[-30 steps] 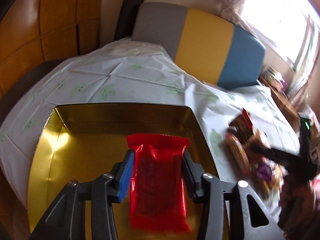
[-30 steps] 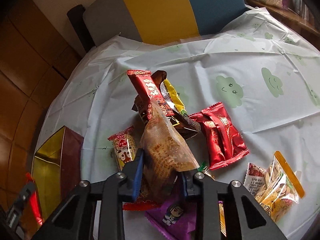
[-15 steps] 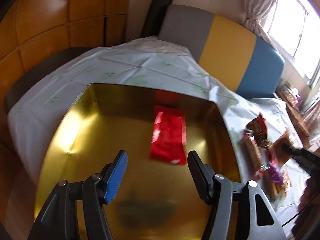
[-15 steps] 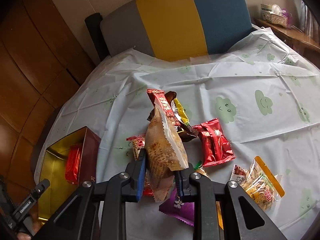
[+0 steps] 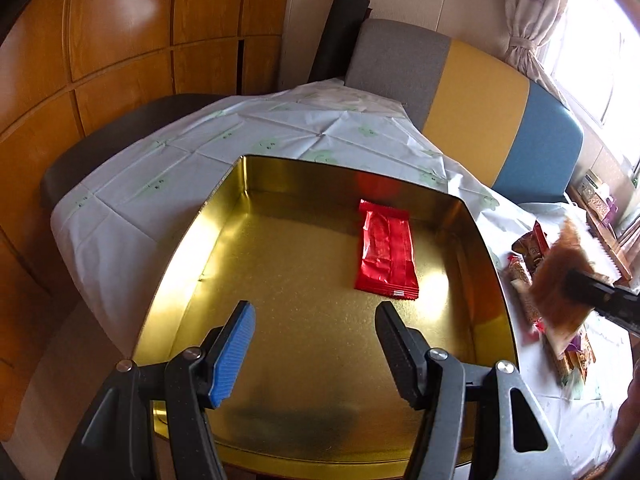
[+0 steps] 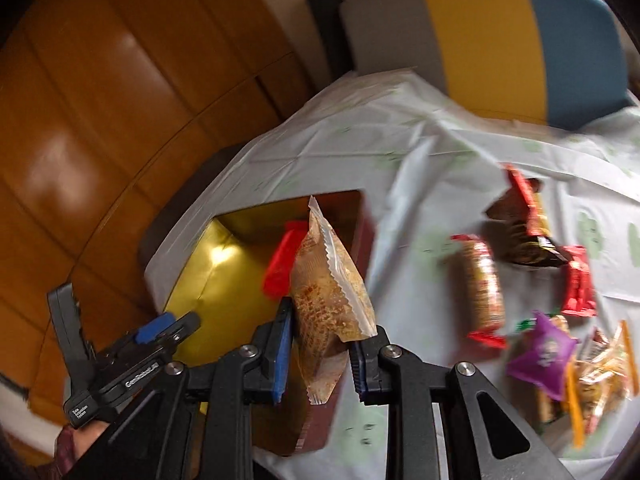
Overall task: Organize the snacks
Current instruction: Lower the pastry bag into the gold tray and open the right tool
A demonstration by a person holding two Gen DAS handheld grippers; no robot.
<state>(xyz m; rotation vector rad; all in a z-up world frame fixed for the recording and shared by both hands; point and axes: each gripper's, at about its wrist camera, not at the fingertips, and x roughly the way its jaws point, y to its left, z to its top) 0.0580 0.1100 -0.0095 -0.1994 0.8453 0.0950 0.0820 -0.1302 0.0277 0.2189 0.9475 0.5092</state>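
A gold tin box [image 5: 224, 216] stands on the table's left part; it also shows in the right wrist view [image 6: 200, 280]. A red snack packet [image 5: 386, 254] lies flat inside it, toward the far right. My left gripper [image 5: 314, 344] is open and empty above the box's near side. My right gripper [image 6: 320, 354] is shut on a clear bag of brown snacks [image 6: 330, 292], held in the air near the box's right wall. That bag shows blurred in the left wrist view [image 5: 560, 284].
Several loose snack packets lie on the white tablecloth [image 6: 420, 160] right of the box: a red roll [image 6: 480, 284], a brown and red pair [image 6: 524, 228], a purple packet [image 6: 544, 352]. A grey, yellow and blue chair [image 5: 480, 120] stands behind the table.
My left gripper let go of the red packet into the box and drew back, open. My right gripper lifted the brown snack bag and swung left toward the box.
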